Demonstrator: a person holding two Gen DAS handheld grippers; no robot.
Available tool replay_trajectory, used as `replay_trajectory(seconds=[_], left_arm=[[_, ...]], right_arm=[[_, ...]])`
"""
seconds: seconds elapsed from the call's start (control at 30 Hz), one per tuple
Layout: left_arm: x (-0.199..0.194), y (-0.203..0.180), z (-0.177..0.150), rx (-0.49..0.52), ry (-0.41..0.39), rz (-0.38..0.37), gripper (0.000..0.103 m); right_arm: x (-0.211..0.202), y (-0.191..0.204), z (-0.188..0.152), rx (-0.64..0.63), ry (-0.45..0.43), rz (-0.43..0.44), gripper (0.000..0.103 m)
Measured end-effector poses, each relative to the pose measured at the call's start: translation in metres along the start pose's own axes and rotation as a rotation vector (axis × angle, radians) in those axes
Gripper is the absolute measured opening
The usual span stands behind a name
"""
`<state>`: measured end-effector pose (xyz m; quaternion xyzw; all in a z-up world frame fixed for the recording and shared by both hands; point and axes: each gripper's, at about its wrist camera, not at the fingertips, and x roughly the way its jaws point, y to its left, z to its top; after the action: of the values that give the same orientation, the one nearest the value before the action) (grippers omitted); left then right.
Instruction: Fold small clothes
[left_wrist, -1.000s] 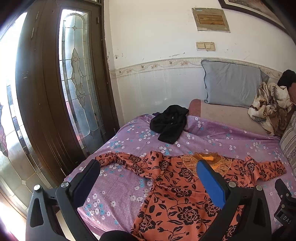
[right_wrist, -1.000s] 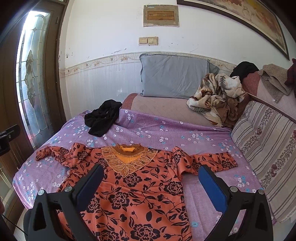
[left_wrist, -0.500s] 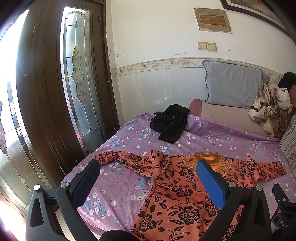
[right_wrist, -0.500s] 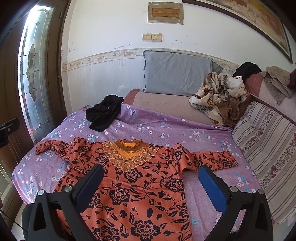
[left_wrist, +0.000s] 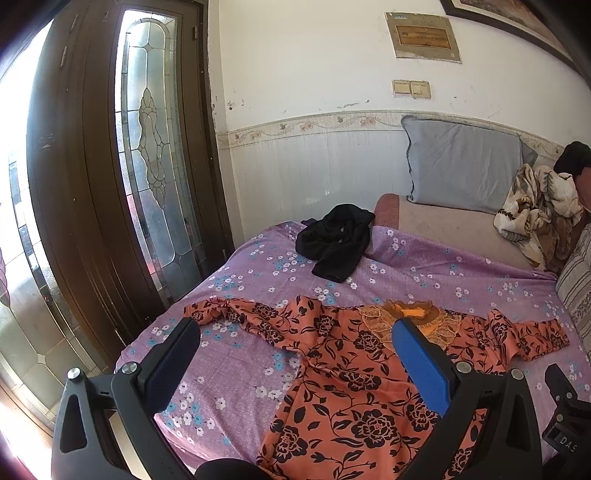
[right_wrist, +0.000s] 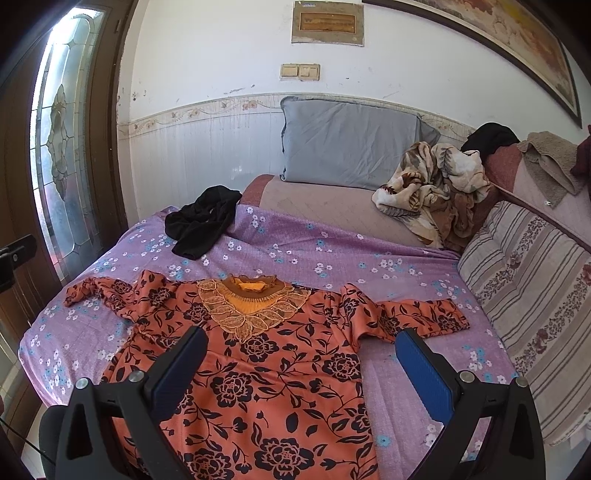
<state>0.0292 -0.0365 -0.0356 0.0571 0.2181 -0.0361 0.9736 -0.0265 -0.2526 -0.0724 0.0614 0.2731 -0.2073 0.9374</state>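
dress: orange floral dress (right_wrist: 266, 369) spread flat on purple bedsheet (right_wrist: 332, 254), sleeves out
clutter: black garment (right_wrist: 201, 225) beyond collar, apart; grey pillow (right_wrist: 347, 144), crumpled blanket (right_wrist: 436, 184) at back
left gripper (left_wrist: 295, 354): jaws wide, holding nothing
right gripper (right_wrist: 299, 358): jaws wide, holding nothing, above the dress
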Motion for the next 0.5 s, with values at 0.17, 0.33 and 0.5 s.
replay_trajectory(seconds=[0.17,0.33,0.5], left_arm=[[0.006,0.000,-0.002,0.004,0.011,0.003,0.103],[0.013,0.002,-0.002,-0.003,0.021,0.012,0.103],[0.019,0.001,-0.004,0.001,0.034,0.020,0.103]], right_arm=[[0.008,0.003,-0.001,-0.001,0.013,0.007,0.103],[0.014,0.006,-0.001,-0.006,0.020,0.010,0.103],[0.020,0.007,-0.001,0.000,0.030,0.014,0.103]])
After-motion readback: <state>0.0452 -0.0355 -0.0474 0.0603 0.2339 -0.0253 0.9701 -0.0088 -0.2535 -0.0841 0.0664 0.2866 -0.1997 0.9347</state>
